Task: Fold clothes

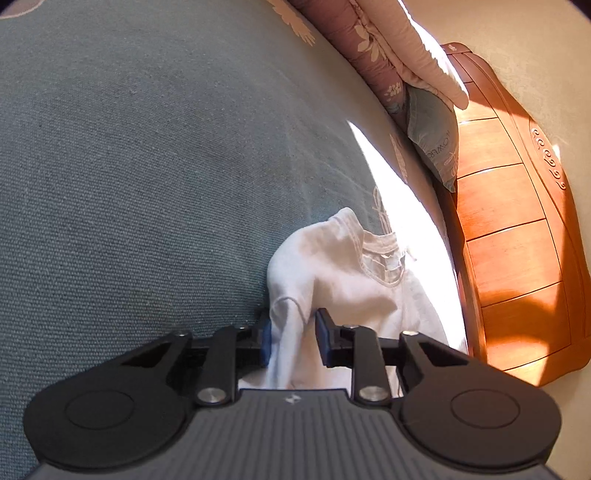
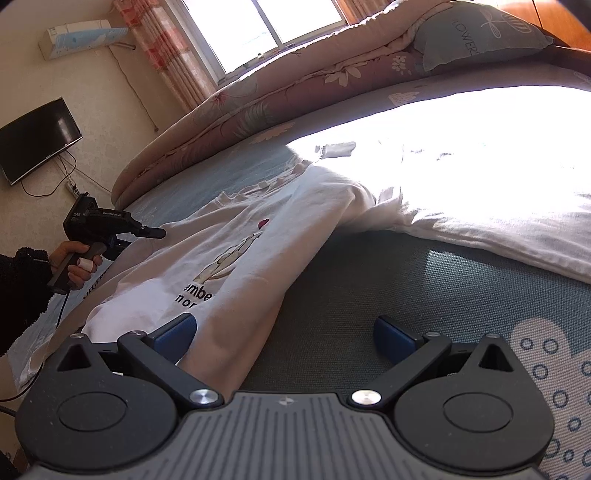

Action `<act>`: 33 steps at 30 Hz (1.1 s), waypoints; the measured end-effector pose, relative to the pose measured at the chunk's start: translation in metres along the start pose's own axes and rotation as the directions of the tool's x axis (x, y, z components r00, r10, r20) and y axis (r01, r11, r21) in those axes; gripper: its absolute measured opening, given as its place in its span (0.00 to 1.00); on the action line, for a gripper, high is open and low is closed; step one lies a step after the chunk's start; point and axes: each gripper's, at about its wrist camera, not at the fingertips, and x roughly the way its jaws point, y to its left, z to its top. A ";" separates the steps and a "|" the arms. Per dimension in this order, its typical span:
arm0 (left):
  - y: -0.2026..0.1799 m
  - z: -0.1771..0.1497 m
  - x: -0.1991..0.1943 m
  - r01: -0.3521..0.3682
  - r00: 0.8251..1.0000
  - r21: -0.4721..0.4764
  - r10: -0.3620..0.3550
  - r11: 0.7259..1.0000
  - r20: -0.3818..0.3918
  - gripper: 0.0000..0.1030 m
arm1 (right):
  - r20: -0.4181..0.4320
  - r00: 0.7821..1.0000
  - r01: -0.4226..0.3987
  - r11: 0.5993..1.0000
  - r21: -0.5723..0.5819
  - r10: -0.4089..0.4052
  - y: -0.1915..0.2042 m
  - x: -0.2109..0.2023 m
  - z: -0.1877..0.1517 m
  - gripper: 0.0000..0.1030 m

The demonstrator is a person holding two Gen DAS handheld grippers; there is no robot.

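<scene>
Sunlit teal bedspread [image 1: 129,184] lay under my left gripper [image 1: 293,341], whose fingers pinched a fold of the white shirt [image 1: 332,280]. Limp and light, it looked best held by hem or shoulder seam. My right gripper [image 2: 284,336] gaped empty, the shirt's edge just inside its left finger.

left wrist: close, angled down toward headboard [image 1: 517,236]; right wrist: low, faces window [image 2: 273,22]; shared: shirt [image 1: 332,280]
</scene>
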 end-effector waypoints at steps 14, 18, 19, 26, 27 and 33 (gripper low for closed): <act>-0.078 0.022 -0.004 -0.346 0.934 0.259 0.307 0.902 0.181 0.10 | -0.015 1.000 0.018 0.999 -0.029 -0.018 0.004 -0.001 -0.001 1.00; -0.070 0.022 -0.011 -0.384 0.920 0.239 0.349 0.892 0.176 0.16 | -0.019 1.000 0.018 0.999 -0.032 -0.018 0.004 -0.001 0.000 1.00; -0.069 0.022 -0.017 -0.378 0.921 0.230 0.339 0.897 0.191 0.19 | -0.019 1.000 0.019 0.999 -0.033 -0.019 0.004 -0.001 0.000 1.00; -0.119 0.044 -0.024 -0.364 0.925 0.401 0.274 0.840 0.264 0.45 | -0.021 0.999 0.025 0.999 -0.039 -0.025 0.006 -0.002 -0.001 1.00; -0.129 0.046 -0.013 -0.349 0.933 0.447 0.263 0.823 0.244 0.45 | -0.021 0.999 0.025 0.999 -0.039 -0.026 0.006 -0.002 -0.001 1.00; -0.138 0.045 0.076 -0.378 0.916 0.601 0.378 0.704 0.133 0.44 | -0.024 1.000 0.019 0.999 -0.037 -0.020 0.005 -0.002 0.000 1.00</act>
